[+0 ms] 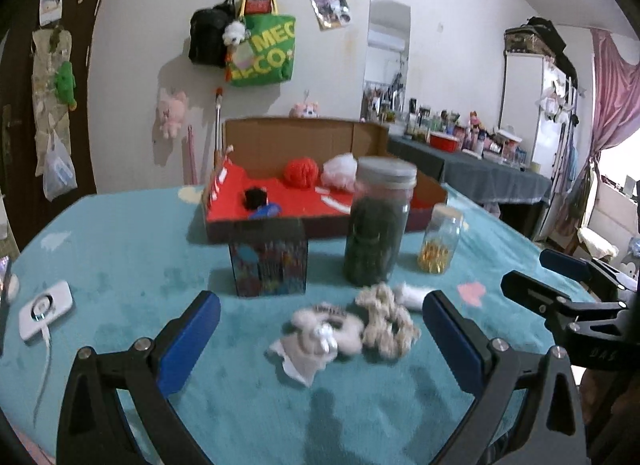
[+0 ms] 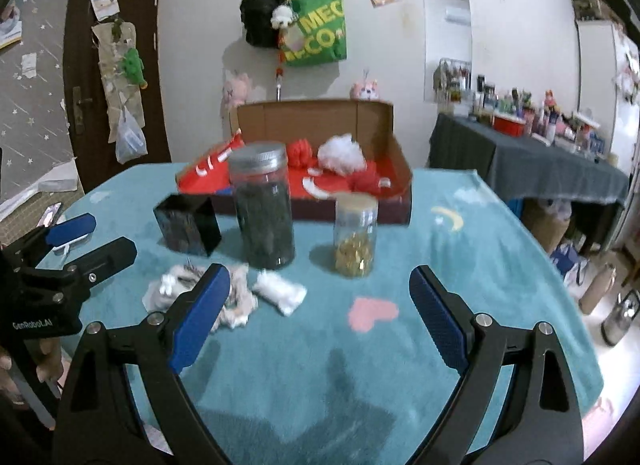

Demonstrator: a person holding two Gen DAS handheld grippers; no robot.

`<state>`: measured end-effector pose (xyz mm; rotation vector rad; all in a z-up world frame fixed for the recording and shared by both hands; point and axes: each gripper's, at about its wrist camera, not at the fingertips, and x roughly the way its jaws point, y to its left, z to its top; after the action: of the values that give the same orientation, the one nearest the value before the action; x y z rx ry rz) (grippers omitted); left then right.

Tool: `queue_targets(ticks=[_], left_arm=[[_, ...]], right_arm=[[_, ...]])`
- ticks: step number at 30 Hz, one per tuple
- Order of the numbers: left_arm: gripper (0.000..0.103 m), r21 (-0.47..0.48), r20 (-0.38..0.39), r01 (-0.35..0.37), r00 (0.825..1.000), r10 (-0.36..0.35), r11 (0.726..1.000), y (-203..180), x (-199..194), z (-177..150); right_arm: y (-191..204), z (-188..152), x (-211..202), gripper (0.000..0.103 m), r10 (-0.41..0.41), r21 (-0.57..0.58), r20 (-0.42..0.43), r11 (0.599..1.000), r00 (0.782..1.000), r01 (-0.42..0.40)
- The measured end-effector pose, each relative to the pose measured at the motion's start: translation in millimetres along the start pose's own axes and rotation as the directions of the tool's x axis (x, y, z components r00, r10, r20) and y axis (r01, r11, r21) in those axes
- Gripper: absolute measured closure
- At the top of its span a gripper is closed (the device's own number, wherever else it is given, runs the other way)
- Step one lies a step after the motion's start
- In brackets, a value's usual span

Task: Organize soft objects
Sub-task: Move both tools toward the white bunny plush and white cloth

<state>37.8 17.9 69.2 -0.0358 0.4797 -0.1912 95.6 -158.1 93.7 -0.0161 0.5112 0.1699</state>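
Nearest to the left wrist camera: left gripper (image 1: 321, 315), jaws spread wide, nothing between the blue pads (image 1: 188, 341), hovering over the teal blanket (image 1: 132, 265). Just beyond the fingertips, in the gap: small pile of soft things, namely a pale plush piece with a white bow (image 1: 326, 333), touching on its right a beige scrunchie (image 1: 386, 323), and just behind that a white rolled cloth (image 1: 414, 293). Blurred, so finer detail not readable.

Same pile from the right wrist view, near the left side: scrunchie (image 2: 240, 297) partly hidden behind the left pad, white rolled cloth (image 2: 282, 291) just right of it. Right gripper (image 2: 320, 297) also wide open and empty, above a pink heart print (image 2: 372, 313) on the blanket, aimed to the right of the pile.

Farther back, in a row: dark patterned square box (image 1: 269, 259) on the left, tall jar of dark contents with grey lid (image 1: 378, 221) in the middle, small jar of golden pieces (image 1: 440, 241) on the right. Behind them, open cardboard box with red lining (image 1: 296, 137), holding a red fluffy ball (image 1: 301, 172), a white fluffy ball (image 1: 341, 169) and a small black fluffy thing (image 1: 256, 197).

Far left on the blanket: white device with cable (image 1: 45, 311). On the far wall: green tote bag (image 1: 266, 51).
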Motion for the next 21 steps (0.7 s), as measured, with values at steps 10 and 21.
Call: queue_targets(ticks=[10,21], left_arm=[[0.000,-0.005,-0.053,-0.014,0.999,0.014,1.000,-2,7,-19],[0.000,-0.005,-0.095,-0.012,0.995,0.012,1.000,2,20,-18]], right_arm=[[0,-25,13,0.011,-0.001,0.016,-0.055,1.000,0.998,0.002],[-6,-28,26,0.011,0.027,0.042,-0.098,0.999,0.995,-0.023]])
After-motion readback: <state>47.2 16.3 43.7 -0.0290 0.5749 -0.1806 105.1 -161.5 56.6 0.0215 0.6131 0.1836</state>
